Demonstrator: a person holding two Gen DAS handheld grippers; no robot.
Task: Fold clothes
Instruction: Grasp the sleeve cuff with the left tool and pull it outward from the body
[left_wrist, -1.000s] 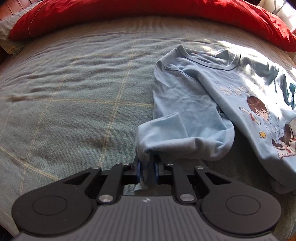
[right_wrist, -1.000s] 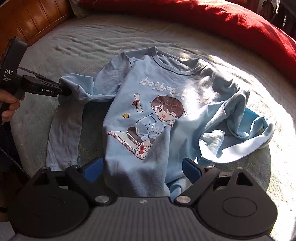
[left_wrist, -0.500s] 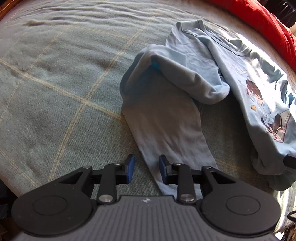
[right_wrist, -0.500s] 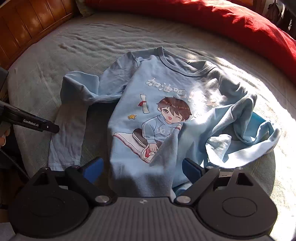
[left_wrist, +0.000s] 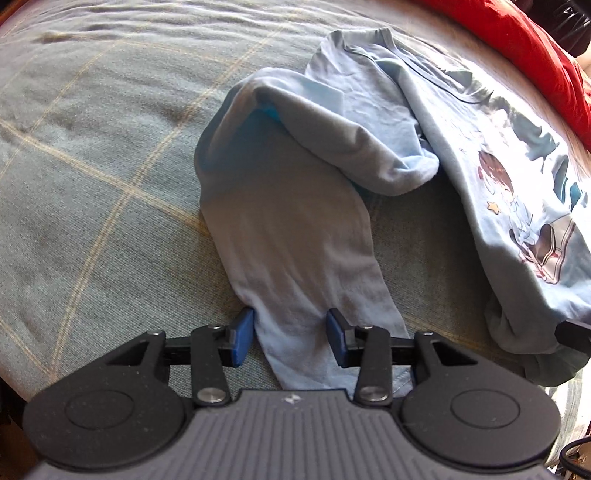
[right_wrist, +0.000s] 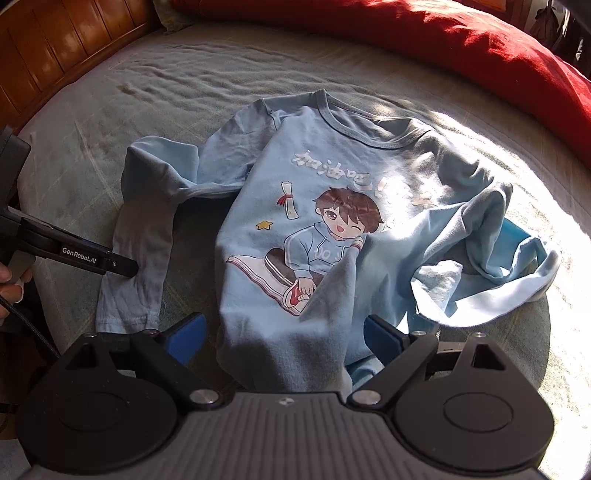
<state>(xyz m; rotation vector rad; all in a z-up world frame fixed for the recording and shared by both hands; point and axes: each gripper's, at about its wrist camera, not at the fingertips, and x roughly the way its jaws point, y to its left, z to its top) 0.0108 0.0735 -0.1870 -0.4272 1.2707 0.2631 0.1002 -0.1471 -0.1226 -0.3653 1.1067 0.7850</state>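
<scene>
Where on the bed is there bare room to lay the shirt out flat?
Bare bedspread lies between the shirt collar, the red pillow and the wooden headboard, and also left of the long sleeve. It is crowded on the right side, where the other sleeve is bunched up.

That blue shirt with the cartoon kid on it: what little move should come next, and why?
Probably close the left hand-held gripper on the sleeve and carry it over the shirt. The sleeve lies stretched out flat on the bed, its cuff end passing between the open fingers, ungripped. The right hand-held gripper is open too, at the shirt's hem, holding nothing.
</scene>
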